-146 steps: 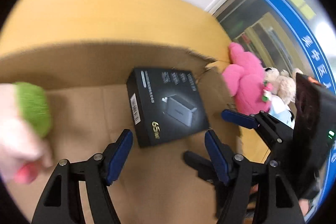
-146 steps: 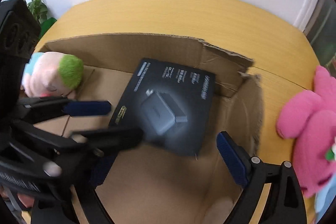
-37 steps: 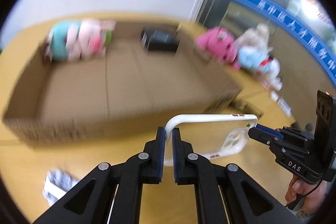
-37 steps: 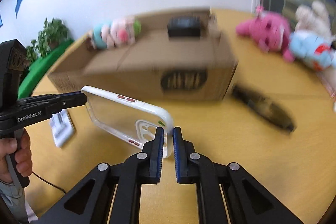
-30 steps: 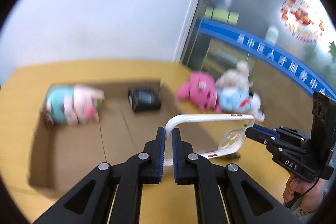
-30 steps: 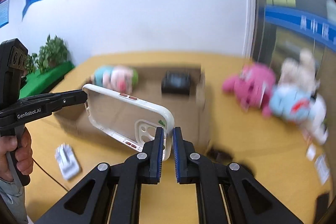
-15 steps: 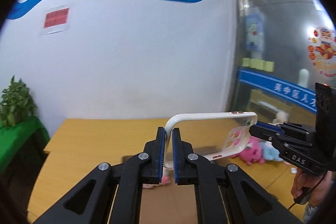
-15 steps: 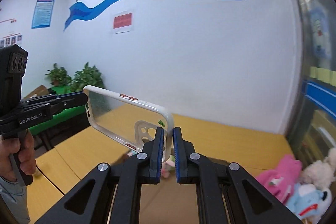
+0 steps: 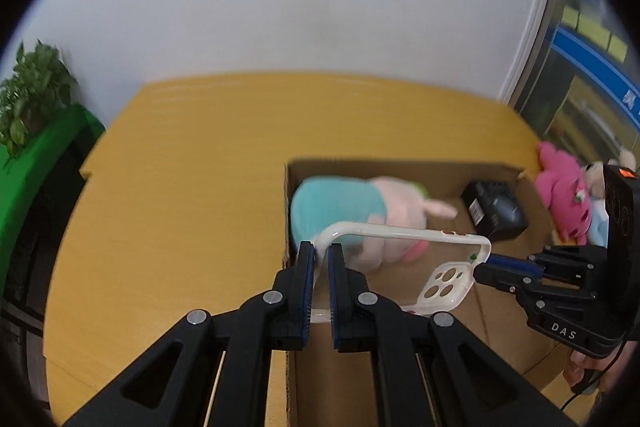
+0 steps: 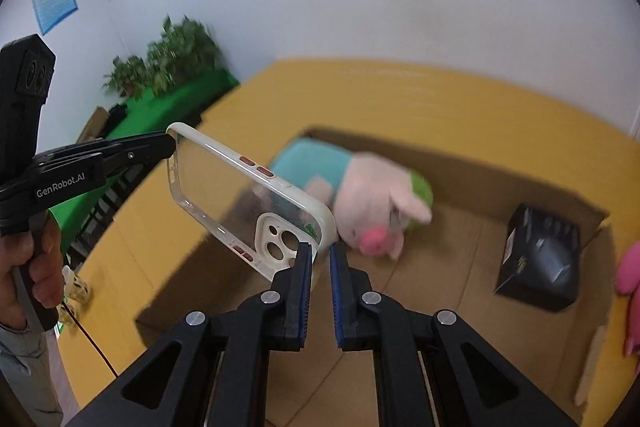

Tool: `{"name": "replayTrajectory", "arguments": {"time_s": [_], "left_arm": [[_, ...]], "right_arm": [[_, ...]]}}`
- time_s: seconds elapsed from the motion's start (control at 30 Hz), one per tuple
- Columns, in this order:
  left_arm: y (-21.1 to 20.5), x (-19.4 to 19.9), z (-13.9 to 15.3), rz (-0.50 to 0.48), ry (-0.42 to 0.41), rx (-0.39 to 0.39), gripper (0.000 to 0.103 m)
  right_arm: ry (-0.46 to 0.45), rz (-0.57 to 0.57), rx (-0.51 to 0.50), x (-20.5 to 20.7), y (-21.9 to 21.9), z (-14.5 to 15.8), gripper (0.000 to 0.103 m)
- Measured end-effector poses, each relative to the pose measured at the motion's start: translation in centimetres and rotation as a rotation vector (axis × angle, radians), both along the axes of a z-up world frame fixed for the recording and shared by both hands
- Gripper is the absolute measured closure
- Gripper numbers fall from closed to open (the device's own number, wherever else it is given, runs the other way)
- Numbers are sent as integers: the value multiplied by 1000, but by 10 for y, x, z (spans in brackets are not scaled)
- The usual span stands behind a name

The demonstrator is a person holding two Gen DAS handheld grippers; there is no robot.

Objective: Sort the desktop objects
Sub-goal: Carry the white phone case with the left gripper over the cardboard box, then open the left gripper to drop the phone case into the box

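Note:
A clear phone case with a white rim (image 9: pixel 404 263) (image 10: pixel 244 199) hangs in the air above the open cardboard box (image 9: pixel 408 169) (image 10: pixel 452 157). My left gripper (image 9: pixel 319 253) is shut on one end of the case. My right gripper (image 10: pixel 318 253) is shut on the camera-hole end. In the box lie a pig plush with a teal body (image 9: pixel 340 205) (image 10: pixel 372 199) and a black charger box (image 9: pixel 494 211) (image 10: pixel 540 259).
The box stands on a yellow wooden table (image 9: pixel 180 163) (image 10: pixel 400 95). A pink plush (image 9: pixel 564 187) (image 10: pixel 630 275) lies outside the box at the right. Green plants (image 10: pixel 168 63) stand at the left by the white wall. A small packet (image 10: pixel 76 287) lies on the table.
Both grippers, still holding the case, have tilted down from facing the wall. The box with the pig plush and charger box is now below the case.

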State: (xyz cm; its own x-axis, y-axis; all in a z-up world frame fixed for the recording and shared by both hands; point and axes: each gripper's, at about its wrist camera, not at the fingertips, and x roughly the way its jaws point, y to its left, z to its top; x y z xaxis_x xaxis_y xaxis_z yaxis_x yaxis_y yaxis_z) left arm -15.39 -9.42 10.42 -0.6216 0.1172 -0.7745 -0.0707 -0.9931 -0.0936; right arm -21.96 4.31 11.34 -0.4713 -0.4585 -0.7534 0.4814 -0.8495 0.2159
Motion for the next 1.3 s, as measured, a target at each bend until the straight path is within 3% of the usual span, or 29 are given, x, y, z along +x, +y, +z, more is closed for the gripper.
{"name": "replayTrajectory", "arguments": {"time_s": [0.23, 0.37, 0.6, 0.73, 0.8, 0.83, 0.9, 0.97, 1.1, 1.17, 1.23, 1.3], "left_arm": [[14, -29, -52, -16, -174, -122, 97], [19, -38, -73, -20, -241, -193, 97], [26, -42, -98, -44, -329, -249, 97], [27, -41, -104, -39, -338, -267, 89], [26, -39, -98, -49, -322, -224, 82], [25, -39, -92, -53, -307, -205, 73], [22, -29, -77, -65, -255, -169, 66], [18, -9, -58, -54, -176, -167, 50], [3, 51, -14, -48, 6, -80, 45], [-9, 87, 4, -52, 112, -8, 31], [-10, 126, 17, -44, 208, 33, 22], [-6, 150, 27, -40, 279, 69, 22]], "right_arm": [[-255, -1, 23, -43, 7, -78, 94], [-345, -3, 18, -54, 5, -104, 94], [-397, -2, 72, -53, 1, -118, 92], [-409, -12, 64, -53, -2, -125, 90], [-416, -27, 46, -51, -2, -123, 84], [-417, -30, 33, -48, -2, -122, 77], [-370, -24, 33, -40, -1, -108, 62], [-286, -22, 25, -23, 4, -83, 41], [-65, -53, -51, 45, 32, -20, 14], [57, -106, -22, 81, 46, 1, 0], [158, -188, 29, 115, 57, 13, 0], [206, -234, 62, 136, 61, 18, 0]]}}
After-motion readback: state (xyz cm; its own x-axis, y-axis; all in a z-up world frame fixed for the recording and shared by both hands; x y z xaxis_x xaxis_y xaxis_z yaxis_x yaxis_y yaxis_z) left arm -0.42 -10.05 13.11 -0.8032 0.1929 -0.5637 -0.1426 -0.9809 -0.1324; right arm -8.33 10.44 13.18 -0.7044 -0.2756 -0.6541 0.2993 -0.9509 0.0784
